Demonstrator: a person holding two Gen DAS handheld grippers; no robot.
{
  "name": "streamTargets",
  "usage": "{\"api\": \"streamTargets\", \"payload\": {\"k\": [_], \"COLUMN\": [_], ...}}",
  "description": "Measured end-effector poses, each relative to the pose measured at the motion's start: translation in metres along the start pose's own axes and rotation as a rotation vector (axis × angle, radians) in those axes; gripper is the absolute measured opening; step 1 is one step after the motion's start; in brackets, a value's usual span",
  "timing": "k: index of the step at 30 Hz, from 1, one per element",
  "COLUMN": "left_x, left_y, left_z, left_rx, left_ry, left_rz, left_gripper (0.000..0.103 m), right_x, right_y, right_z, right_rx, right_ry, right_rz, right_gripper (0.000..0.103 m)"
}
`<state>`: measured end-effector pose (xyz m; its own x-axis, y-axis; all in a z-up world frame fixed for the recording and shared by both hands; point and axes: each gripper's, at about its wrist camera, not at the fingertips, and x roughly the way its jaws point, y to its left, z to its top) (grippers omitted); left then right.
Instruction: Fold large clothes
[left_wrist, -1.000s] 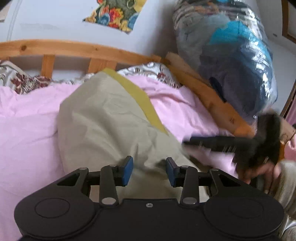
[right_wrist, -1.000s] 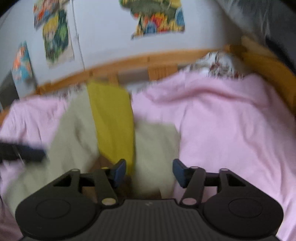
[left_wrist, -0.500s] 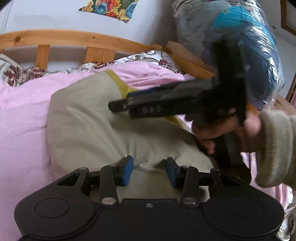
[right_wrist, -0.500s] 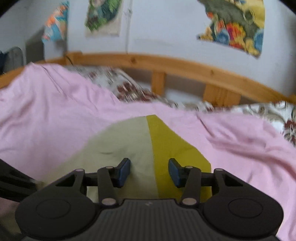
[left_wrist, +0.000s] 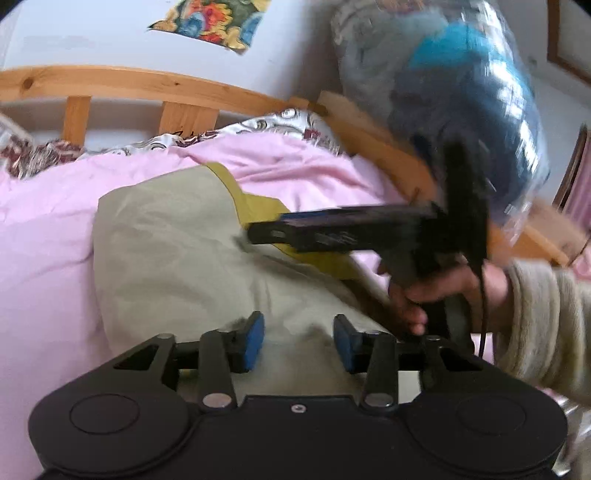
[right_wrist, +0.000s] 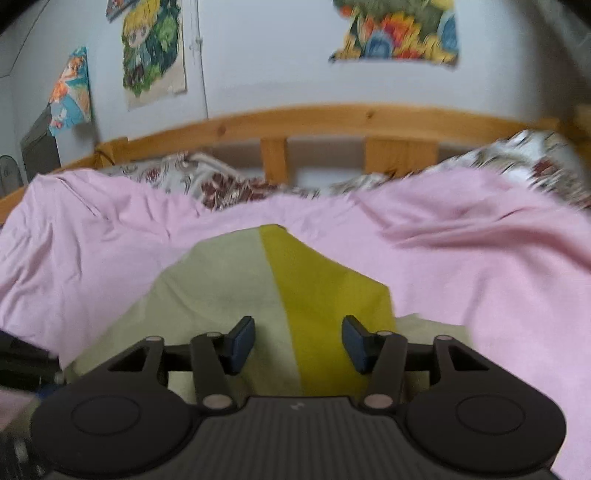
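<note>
Standing by the bed here. The left gripper (left_wrist: 298, 341) has its blue pads spread apart with nothing between them, hanging right over a puckered bit of the garment (left_wrist: 177, 258) at its near edge. My guess is it's parked there to either pin the cloth or take a bite of that wrinkle for the next fold, but it isn't pinching anything yet.

The right gripper (right_wrist: 298, 345) is spread wide too, nothing caught, aimed down the line where the pale khaki cloth meets the yellow panel (right_wrist: 325, 295). From the left camera you can see it reaching across sideways over the garment, fingers pointing toward the left, held low and roughly level. The right hand (left_wrist: 436, 295) is wrapped around the handle from below, with a knitted beige sleeve (left_wrist: 543, 325) at the wrist. It's blurry, so I can't tell if the tips touch the fabric.

The garment itself is lying on the pink sheet (right_wrist: 480, 258) in the middle of the bed, already looking doubled over into a rounded-off slab, with the yellow strip along its right side. Looks partway folded to me, not finished.

Further out: the wooden headboard (right_wrist: 332, 118), a flowery pillow (right_wrist: 207, 181), posters on the wall, and a big plastic bag of clothes (left_wrist: 461, 92) at the corner.
</note>
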<state>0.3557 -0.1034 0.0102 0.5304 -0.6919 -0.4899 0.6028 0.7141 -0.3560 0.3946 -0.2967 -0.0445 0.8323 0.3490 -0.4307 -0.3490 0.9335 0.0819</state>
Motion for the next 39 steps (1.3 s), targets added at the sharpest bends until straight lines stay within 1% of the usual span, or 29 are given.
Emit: {"api": "streamTargets", "payload": {"k": [2, 4, 5, 7, 9, 11, 14, 17, 18, 19, 20, 21, 22, 23, 24, 26, 28, 30, 32, 34, 36, 39], "left_x": [-0.014, -0.026, -0.030, -0.030, -0.026, -0.018, -0.009, -0.007, -0.010, -0.014, -0.016, -0.021, -0.025, -0.029, -0.033, -0.041, -0.048, -0.050, -0.045, -0.035, -0.028, -0.027], "left_y": [-0.006, -0.018, -0.027, -0.040, -0.047, -0.050, -0.053, -0.052, -0.050, -0.047, -0.043, -0.039, -0.036, -0.034, -0.031, -0.027, -0.021, -0.015, -0.009, -0.001, 0.009, 0.026], "left_z": [0.000, -0.006, -0.010, -0.018, -0.022, -0.023, -0.026, -0.023, -0.022, -0.019, -0.016, -0.013, -0.009, -0.006, -0.004, 0.000, 0.003, 0.005, 0.004, 0.001, -0.006, -0.012], "left_rx": [-0.022, 0.021, 0.063, 0.144, 0.197, 0.220, 0.259, 0.262, 0.246, 0.212, 0.178, 0.128, 0.081, 0.037, -0.006, -0.081, -0.134, -0.161, -0.167, -0.165, -0.192, -0.291], "left_ry": [0.011, 0.022, 0.028, 0.054, 0.077, 0.119, 0.152, 0.151, 0.139, 0.122, 0.111, 0.097, 0.082, 0.062, 0.041, 0.002, -0.027, -0.024, 0.005, 0.065, 0.104, 0.107], "left_rz": [-0.041, -0.053, -0.041, 0.021, 0.075, 0.128, 0.164, 0.176, 0.165, 0.143, 0.128, 0.107, 0.092, 0.086, 0.085, 0.102, 0.137, 0.159, 0.202, 0.244, 0.238, 0.175], "left_gripper": [0.051, 0.054, 0.054, 0.054, 0.054, 0.052, 0.052, 0.054, 0.054, 0.056, 0.062, 0.067, 0.079, 0.086, 0.089, 0.101, 0.101, 0.102, 0.102, 0.102, 0.102, 0.102], "right_x": [-0.029, -0.062, -0.074, -0.097, -0.104, -0.102, -0.096, -0.098, -0.101, -0.106, -0.110, -0.115, -0.118, -0.119, -0.117, -0.112, -0.103, -0.092, -0.080, -0.065, -0.053, -0.039], "right_y": [0.009, 0.019, 0.023, 0.032, 0.041, 0.047, 0.040, 0.033, 0.029, 0.024, 0.019, 0.013, 0.008, 0.001, -0.004, -0.015, -0.025, -0.035, -0.039, -0.043, -0.048, -0.055], "right_z": [-0.003, -0.015, -0.022, -0.042, -0.066, -0.090, -0.108, -0.109, -0.107, -0.104, -0.102, -0.098, -0.095, -0.090, -0.085, -0.077, -0.069, -0.062, -0.057, -0.053, -0.050, -0.049], "right_rx": [-0.062, -0.108, -0.115, -0.106, -0.120, -0.130, -0.013, 0.055, 0.077, 0.101, 0.120, 0.143, 0.159, 0.172, 0.183, 0.213, 0.265, 0.310, 0.325, 0.333, 0.340, 0.361], "right_ry": [-0.007, -0.017, -0.024, -0.027, 0.001, 0.032, 0.015, 0.001, -0.007, -0.018, -0.032, -0.049, -0.060, -0.064, -0.064, -0.067, -0.048, -0.030, -0.025, 0.008, 0.032, 0.063], "right_rz": [-0.039, -0.089, -0.102, -0.120, -0.151, -0.195, -0.200, -0.184, -0.169, -0.155, -0.146, -0.141, -0.142, -0.140, -0.142, -0.143, -0.117, -0.082, -0.070, -0.063, -0.066, -0.025], "right_gripper": [0.063, 0.067, 0.070, 0.070, 0.070, 0.070, 0.069, 0.070, 0.071, 0.075, 0.082, 0.086, 0.090, 0.091, 0.092, 0.099, 0.099, 0.103, 0.103, 0.103, 0.103, 0.103]}}
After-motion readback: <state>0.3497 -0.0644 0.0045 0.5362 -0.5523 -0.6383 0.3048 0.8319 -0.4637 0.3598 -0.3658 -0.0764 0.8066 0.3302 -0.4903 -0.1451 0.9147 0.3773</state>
